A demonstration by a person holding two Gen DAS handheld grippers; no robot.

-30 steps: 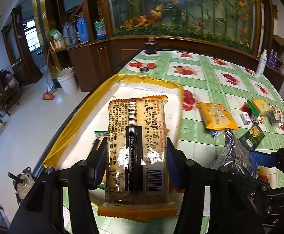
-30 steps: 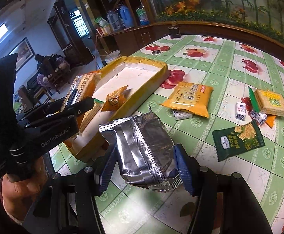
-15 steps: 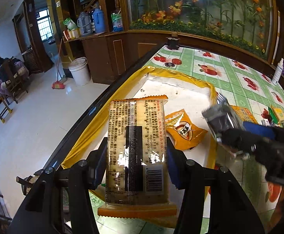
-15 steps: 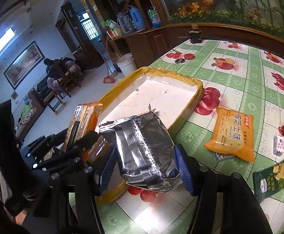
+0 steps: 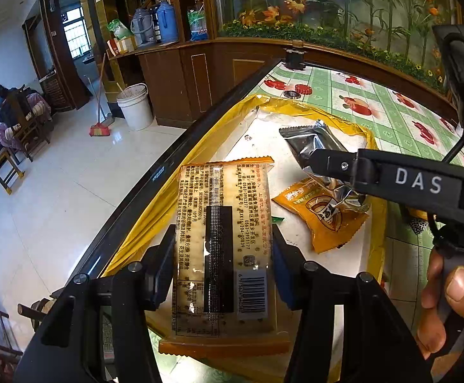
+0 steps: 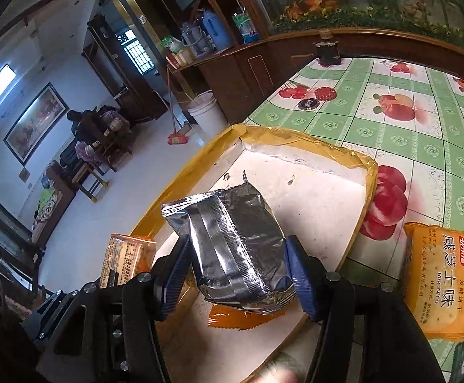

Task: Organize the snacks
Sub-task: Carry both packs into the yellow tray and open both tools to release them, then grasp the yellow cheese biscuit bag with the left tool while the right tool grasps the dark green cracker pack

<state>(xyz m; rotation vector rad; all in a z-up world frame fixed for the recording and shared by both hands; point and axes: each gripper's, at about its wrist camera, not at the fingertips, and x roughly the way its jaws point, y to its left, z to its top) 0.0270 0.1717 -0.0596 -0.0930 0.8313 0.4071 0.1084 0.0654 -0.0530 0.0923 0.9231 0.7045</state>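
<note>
My left tongs (image 5: 222, 263) clamp the clear-wrapped cracker pack (image 5: 222, 242), my right tongs (image 6: 236, 273) the silver foil pouch (image 6: 232, 242), both over the yellow-rimmed white tray (image 6: 315, 198) below, ready to drop.

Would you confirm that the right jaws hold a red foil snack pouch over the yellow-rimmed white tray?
Not quite: the foil snack pouch is silver, not red, as the right wrist view shows. The right jaws do hold it over the yellow-rimmed white tray.

"DAS" on right gripper (image 5: 343, 172) arm, "BISCUITS" on orange pkt (image 6: 436, 284)
</note>
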